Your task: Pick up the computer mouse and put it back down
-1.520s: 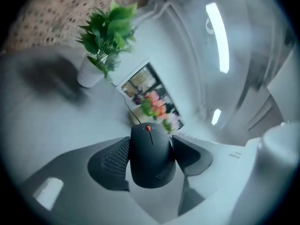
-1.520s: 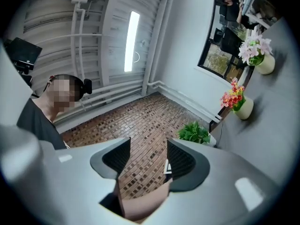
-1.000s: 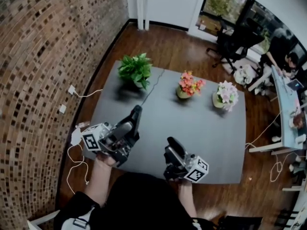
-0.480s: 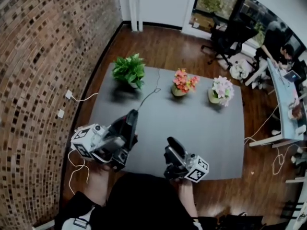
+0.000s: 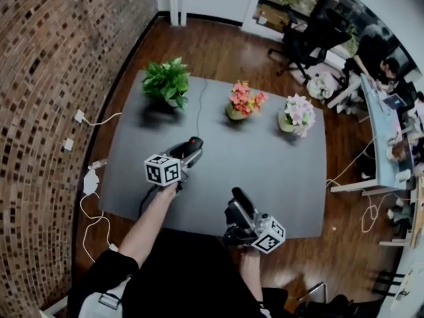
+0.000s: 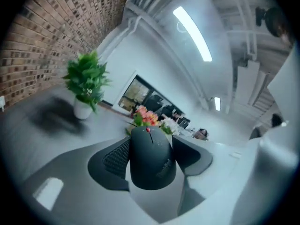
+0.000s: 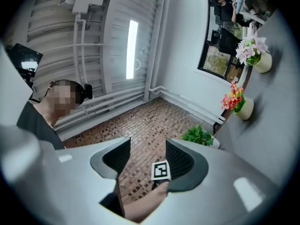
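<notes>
The left hand-held gripper [image 5: 191,150] is clenched on the mouse [image 5: 193,142]. In the left gripper view the black mouse [image 6: 152,158] sits nose-out between the two jaws, with a ribbed pad against each flank. From the head view it is low over the grey bench [image 5: 278,177], near the middle of the bench's left half. Whether its underside touches the surface cannot be told. A thin cable [image 5: 199,105] runs from the mouse's nose straight ahead of this hand-held gripper to the far edge.

Ahead of the left hand-held gripper and off to its left stands a green plant [image 5: 165,81]. Ahead and to its right stands a pot of orange flowers [image 5: 243,101], with a pot of white flowers [image 5: 296,114] further right.

The right hand-held gripper [image 5: 237,199] is released and grasps nothing. It hangs just over the near edge of the bench, to the right of the left one and well apart from it. In its own view the jaws stand apart, and the brick wall [image 7: 150,121] and the left one's marker cube [image 7: 161,169] show in the gap.
</notes>
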Available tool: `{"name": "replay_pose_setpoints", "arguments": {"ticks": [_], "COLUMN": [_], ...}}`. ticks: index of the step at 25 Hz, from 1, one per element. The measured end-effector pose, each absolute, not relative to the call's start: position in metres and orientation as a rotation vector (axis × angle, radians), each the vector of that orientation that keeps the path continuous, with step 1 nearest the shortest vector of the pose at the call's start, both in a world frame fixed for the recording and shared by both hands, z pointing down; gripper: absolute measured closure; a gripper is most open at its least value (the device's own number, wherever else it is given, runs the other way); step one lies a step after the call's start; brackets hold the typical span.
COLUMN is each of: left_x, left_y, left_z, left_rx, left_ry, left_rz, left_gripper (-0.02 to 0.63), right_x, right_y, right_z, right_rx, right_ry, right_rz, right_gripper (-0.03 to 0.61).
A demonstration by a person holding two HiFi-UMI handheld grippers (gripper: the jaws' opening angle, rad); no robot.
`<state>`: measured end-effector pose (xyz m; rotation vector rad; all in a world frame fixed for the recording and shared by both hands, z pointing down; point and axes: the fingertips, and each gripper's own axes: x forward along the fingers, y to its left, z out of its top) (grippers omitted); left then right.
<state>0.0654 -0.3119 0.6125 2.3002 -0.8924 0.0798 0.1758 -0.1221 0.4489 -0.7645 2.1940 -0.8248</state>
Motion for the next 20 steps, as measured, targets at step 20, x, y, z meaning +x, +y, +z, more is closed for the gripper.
{"name": "replay_pose_setpoints", "arguments": {"ticks": [20], "left_x": [0.068], "left_y": [-0.374], "left_z": [0.84], "left_rx": [2.031], "left_ry": [-1.435], "left_rz": [0.893], "left_gripper": [0.328], "right_x": [0.195], "right_y": [-0.112], "right_z": [0.455], "right_rx": [-0.906], "right_ry": [2.166], "right_rz": [-0.824], "right_gripper": [0.352]}}
